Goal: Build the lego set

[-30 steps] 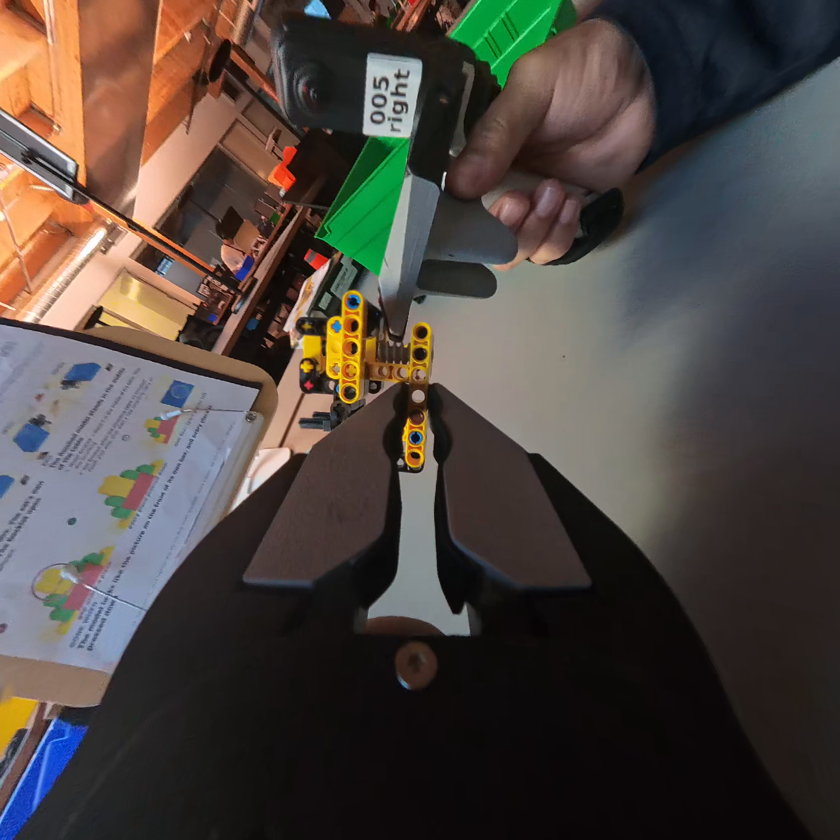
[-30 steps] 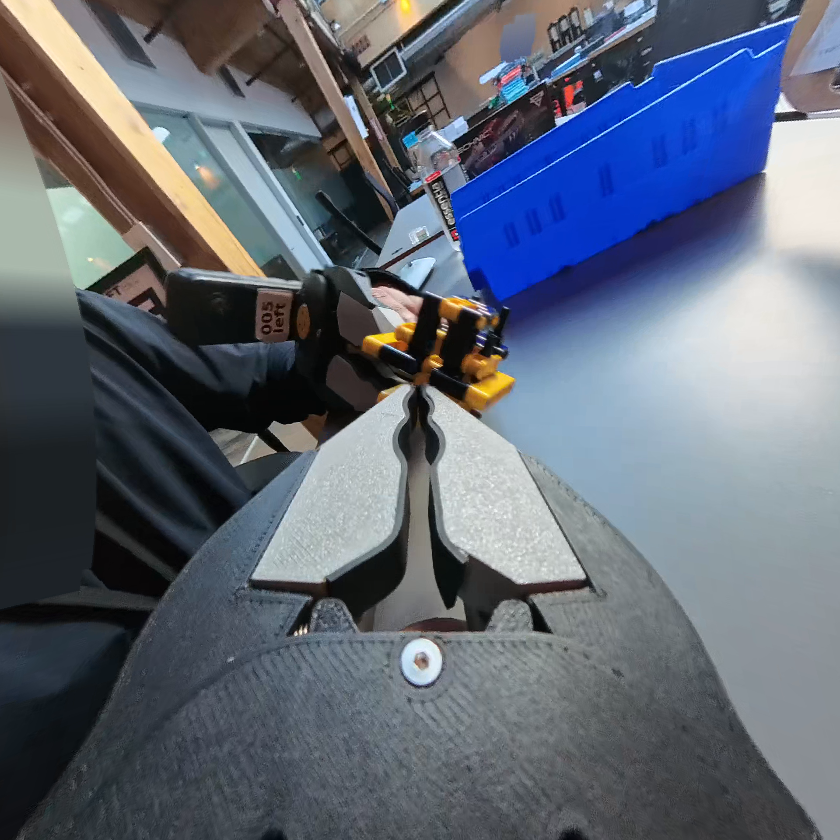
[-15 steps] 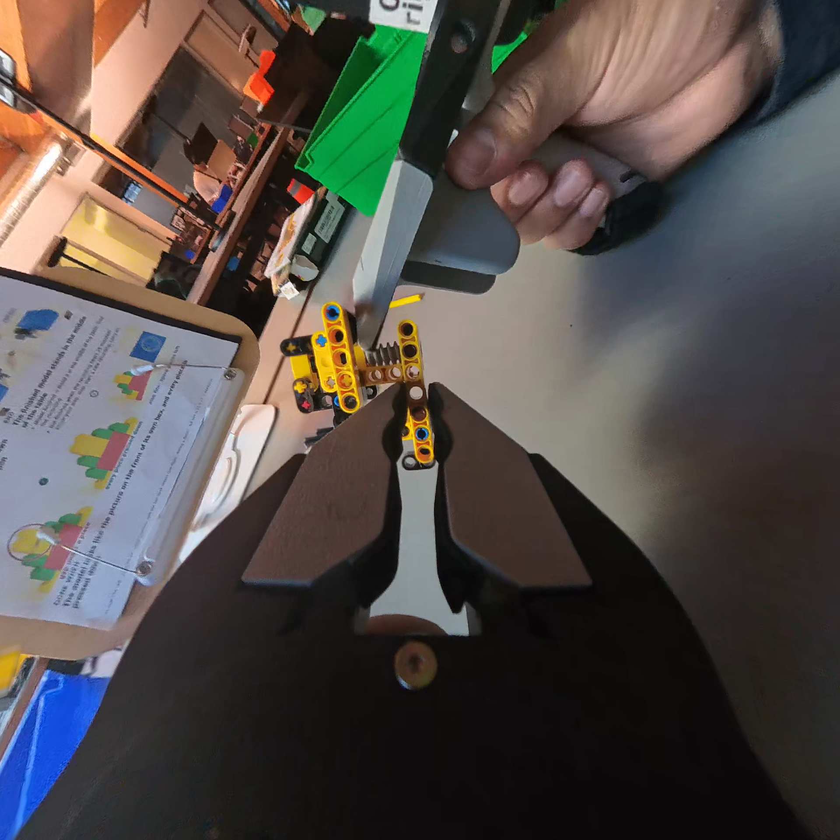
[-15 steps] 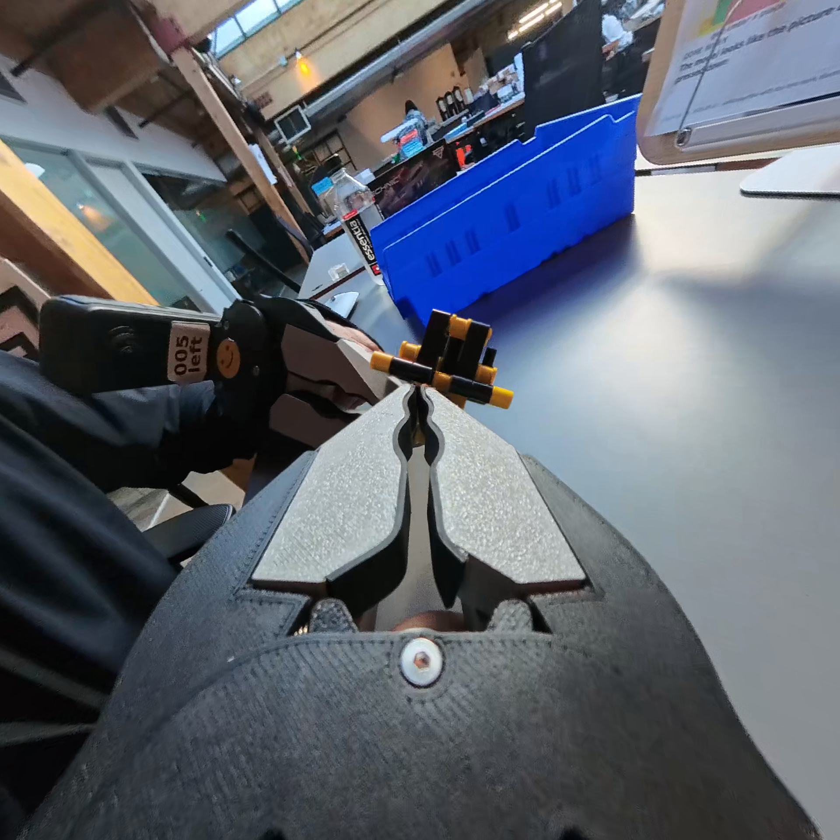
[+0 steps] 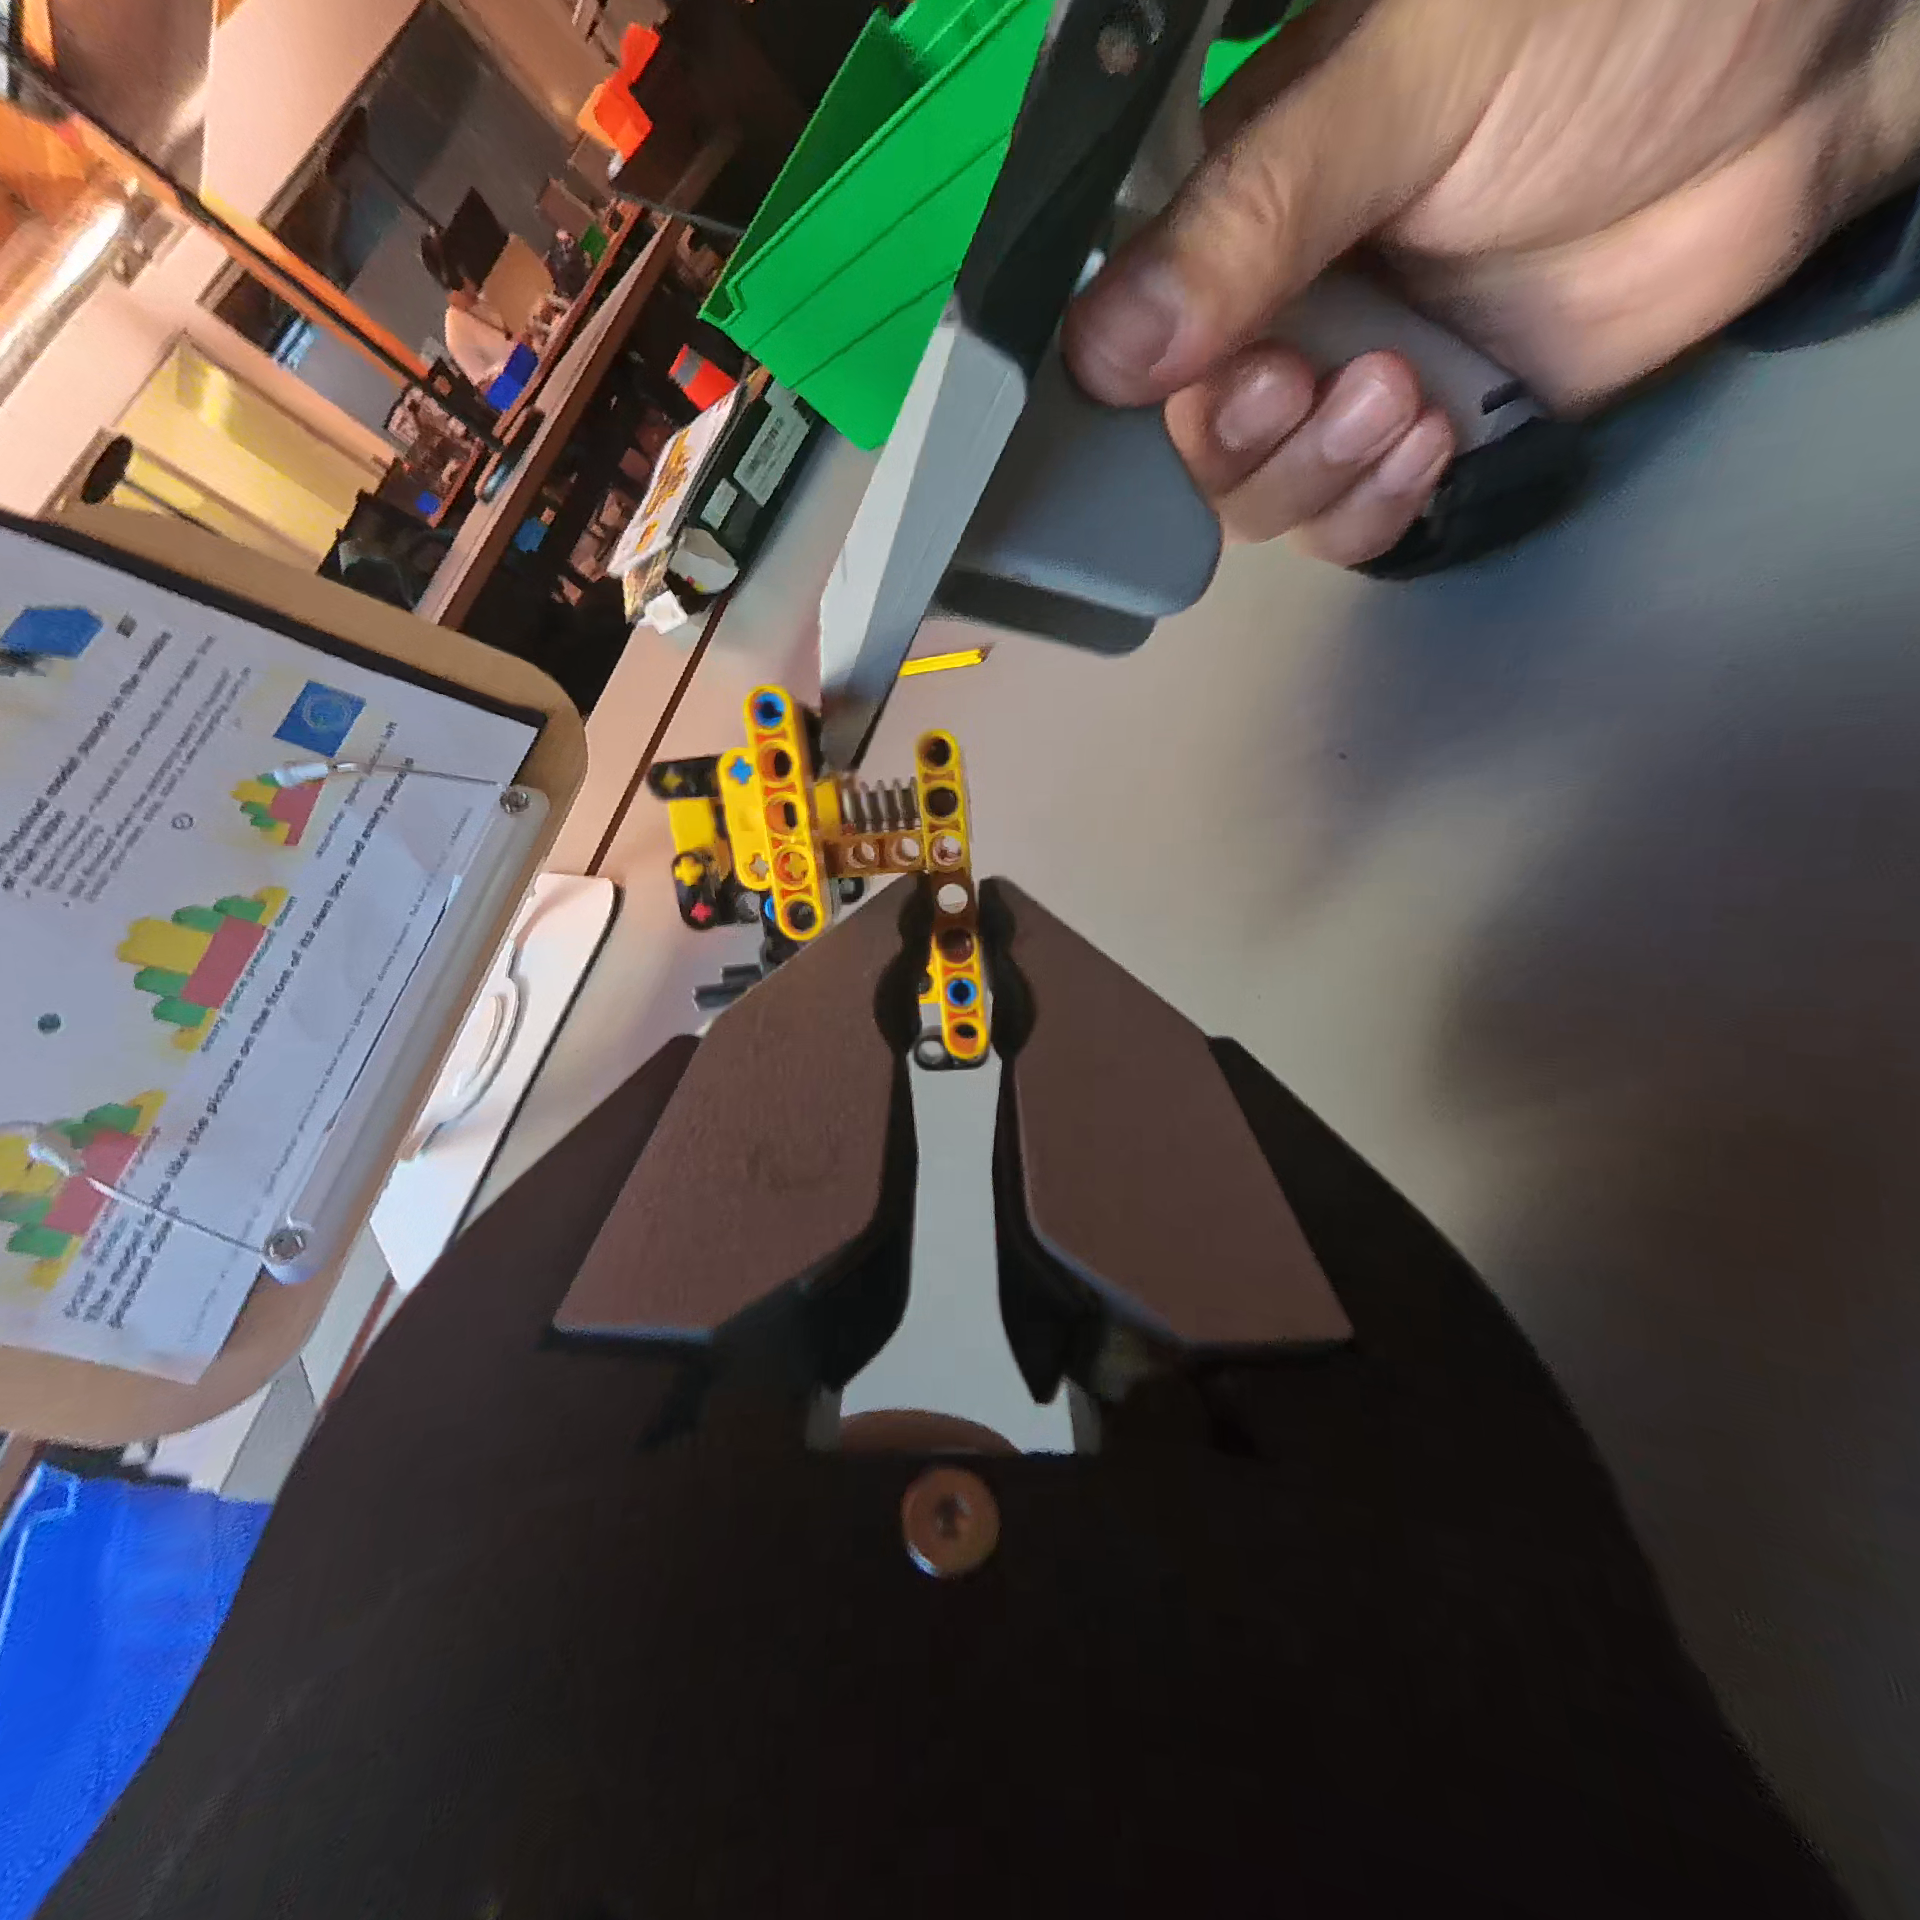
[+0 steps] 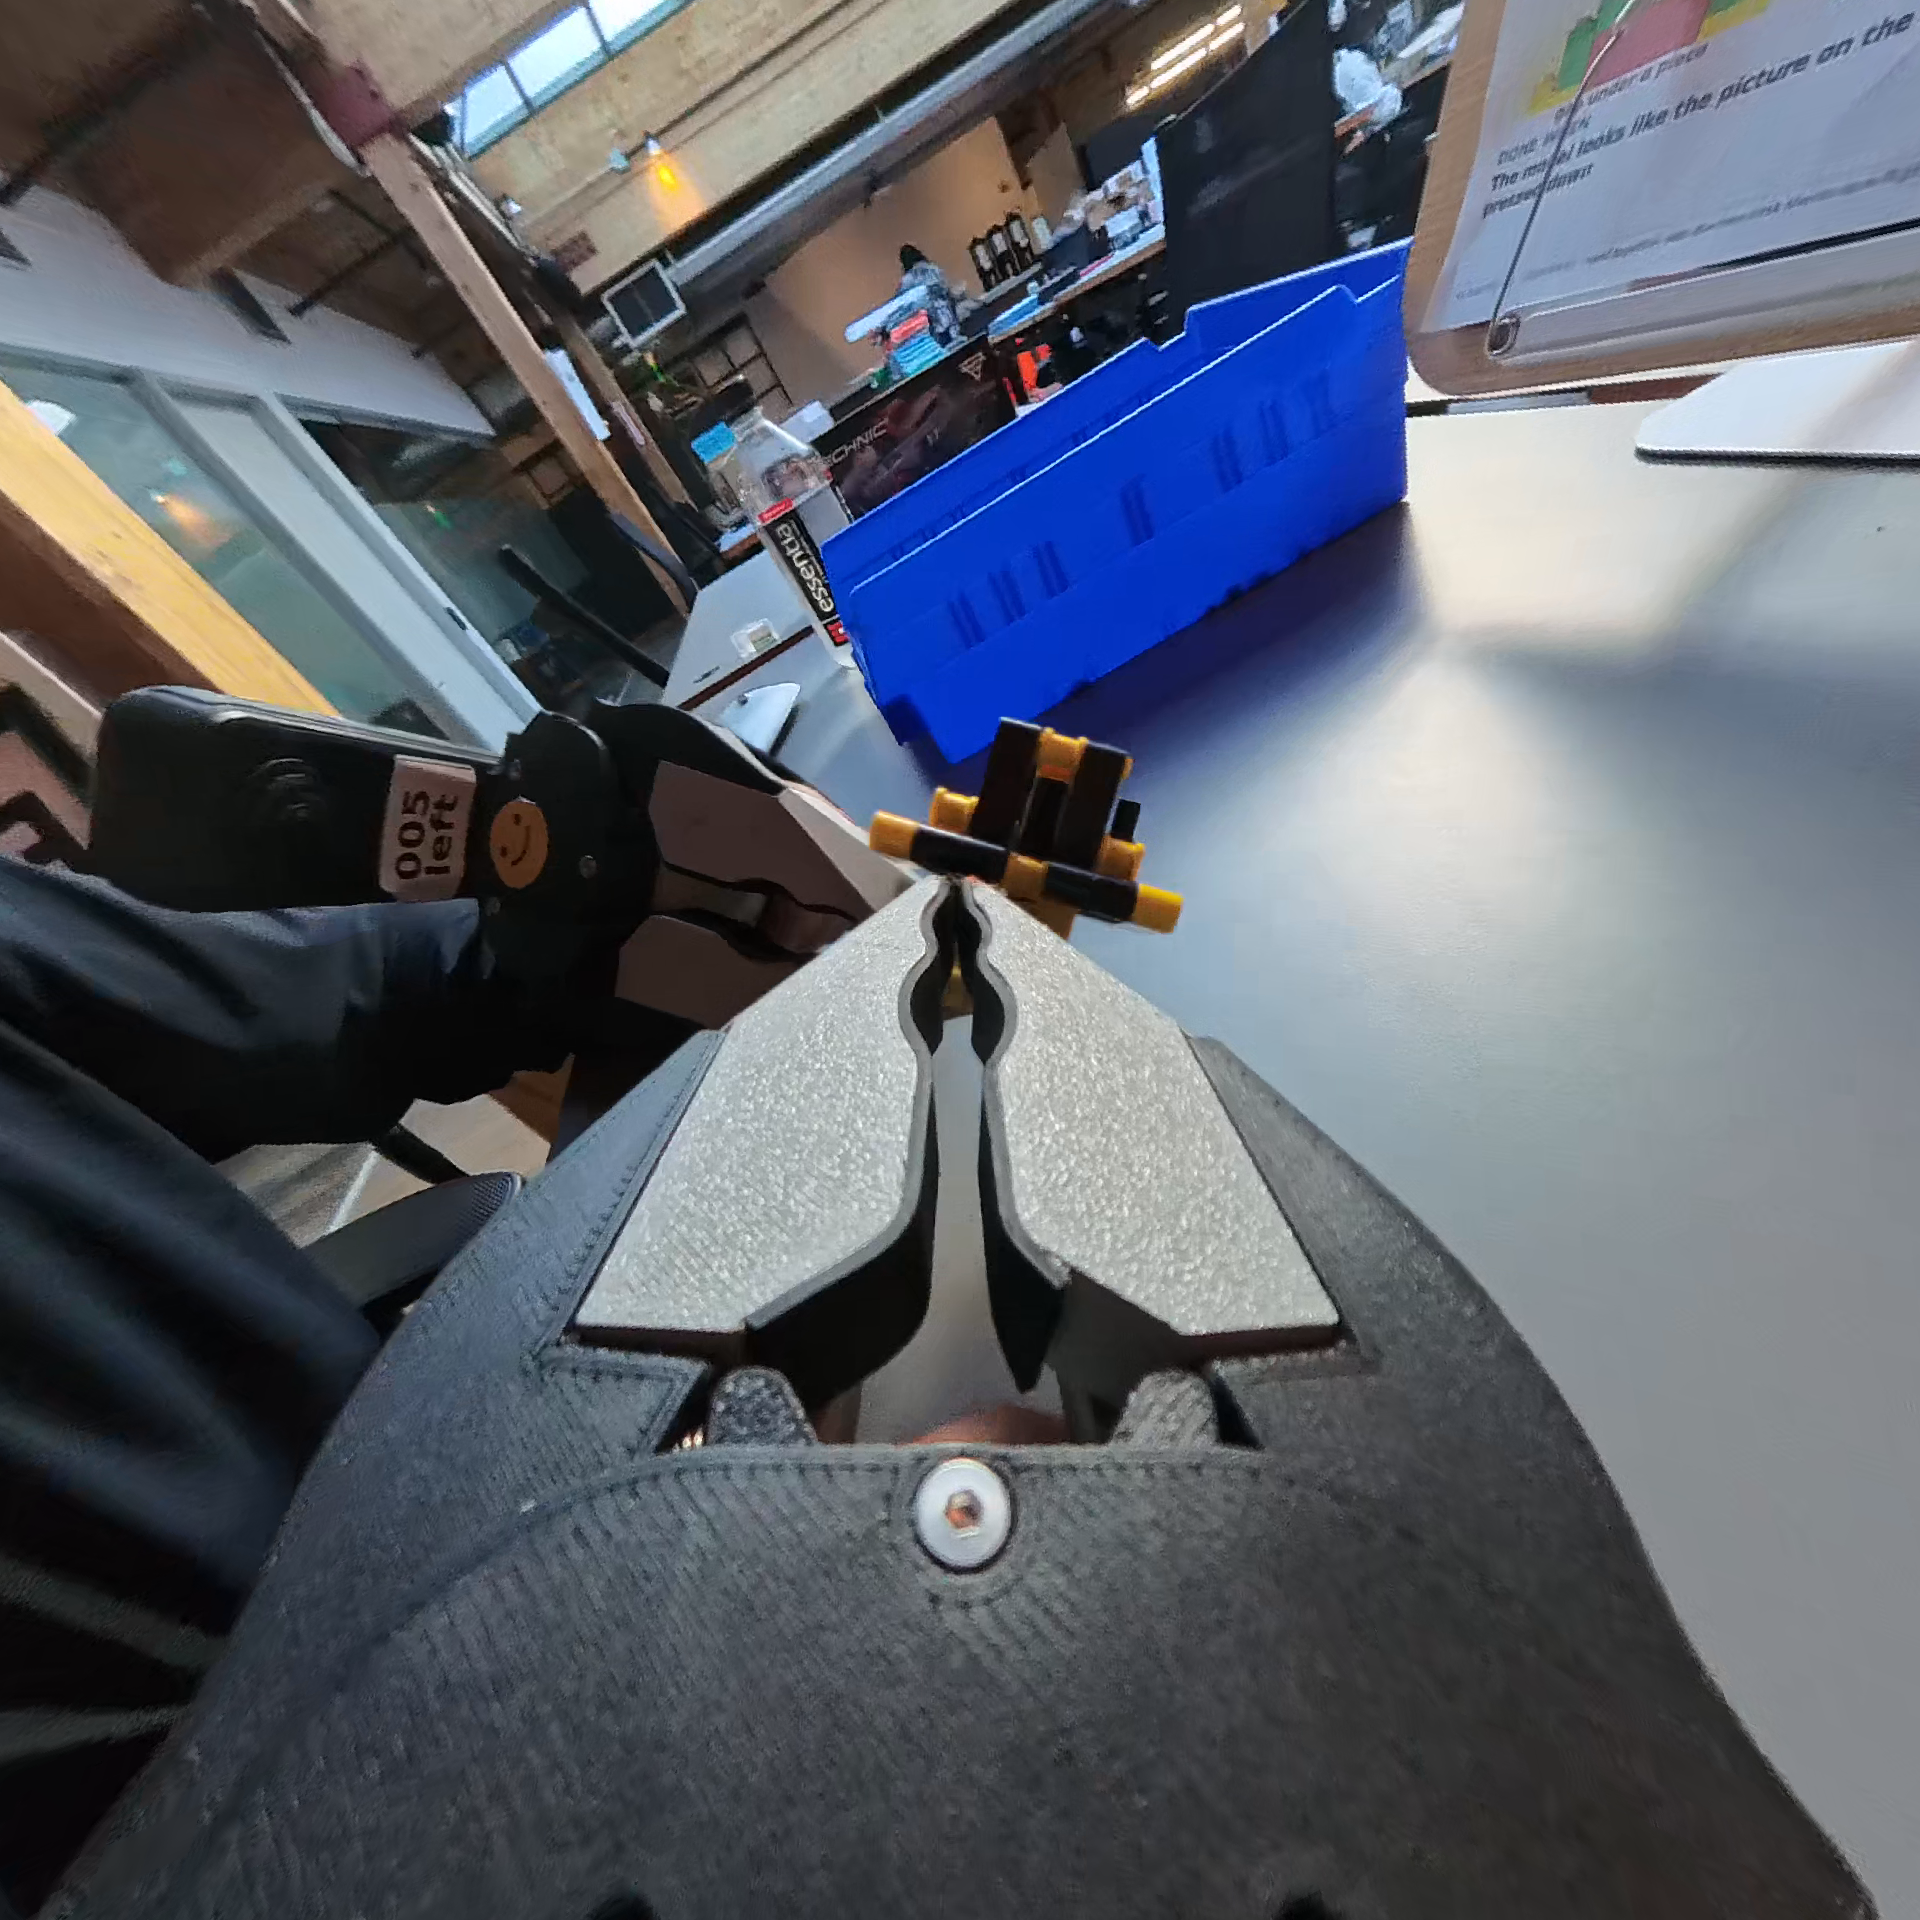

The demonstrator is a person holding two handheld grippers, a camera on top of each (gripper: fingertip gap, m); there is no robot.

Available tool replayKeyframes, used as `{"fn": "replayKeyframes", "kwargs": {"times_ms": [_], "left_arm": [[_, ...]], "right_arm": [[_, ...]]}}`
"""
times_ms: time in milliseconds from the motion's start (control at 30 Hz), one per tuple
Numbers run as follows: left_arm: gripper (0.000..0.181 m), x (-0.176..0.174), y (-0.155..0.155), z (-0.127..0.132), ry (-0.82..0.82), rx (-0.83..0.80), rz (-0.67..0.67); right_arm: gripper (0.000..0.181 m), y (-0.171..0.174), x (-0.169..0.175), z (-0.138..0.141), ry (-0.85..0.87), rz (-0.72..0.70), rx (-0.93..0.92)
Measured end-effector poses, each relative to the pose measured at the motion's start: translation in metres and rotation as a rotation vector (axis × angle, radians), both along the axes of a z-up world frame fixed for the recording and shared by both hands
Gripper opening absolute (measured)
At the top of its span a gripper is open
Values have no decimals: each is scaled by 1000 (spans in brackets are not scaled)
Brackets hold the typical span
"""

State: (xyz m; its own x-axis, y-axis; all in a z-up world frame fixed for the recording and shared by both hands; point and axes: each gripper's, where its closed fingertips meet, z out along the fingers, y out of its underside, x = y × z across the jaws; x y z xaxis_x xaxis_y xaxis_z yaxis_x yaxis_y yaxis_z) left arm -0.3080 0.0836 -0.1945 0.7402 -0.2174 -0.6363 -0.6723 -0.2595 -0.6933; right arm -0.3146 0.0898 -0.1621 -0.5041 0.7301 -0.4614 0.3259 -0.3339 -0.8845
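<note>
The lego model (image 5: 831, 831) is a small yellow and black Technic build with a grey spring between two yellow beams. My left gripper (image 5: 951, 930) is shut on the lower end of the right-hand yellow beam and holds the model above the grey table. My right gripper (image 6: 954, 891) is shut, with its tips against the near side of the model (image 6: 1039, 842). In the left wrist view its grey finger (image 5: 883, 582) comes down from above to the model's top, beside the left beam. Whether it pinches a part is hidden. A hand (image 5: 1403, 260) holds it.
A blue bin (image 6: 1122, 540) and a water bottle (image 6: 790, 540) stand behind the model. A wooden board with an instruction sheet (image 5: 208, 935) stands on a white base (image 5: 520, 987). A green bin (image 5: 883, 208) is at the far side. A thin yellow piece (image 5: 940, 660) lies on the table (image 6: 1558, 935). The grippers are tip to tip, or close to it.
The right gripper's tip has shifted from the spring toward the left beam. The right gripper and its hand fill more of the left view. The right view has swung toward the board, and the model is turned.
</note>
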Motion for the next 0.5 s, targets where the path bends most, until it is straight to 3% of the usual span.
{"fn": "replayKeyframes", "kwargs": {"times_ms": [33, 167, 300, 433, 500], "left_arm": [[4, -3, 1, -1, -4, -6, 25], [4, -8, 1, -3, 11, -15, 39], [4, 5, -3, -3, -208, -48, -51], [5, 1, -8, -2, -208, -59, -58], [6, 3, -9, 0, -198, -57, -81]], "right_arm": [[0, 3, 2, 1, 2, 3, 9], [0, 11, 6, -9, 11, -28, 233], [0, 10, 1, -27, 1, -60, 539], [0, 7, 9, -34, 59, -8, 771], [14, 10, 12, -34, 62, -4, 802]]}}
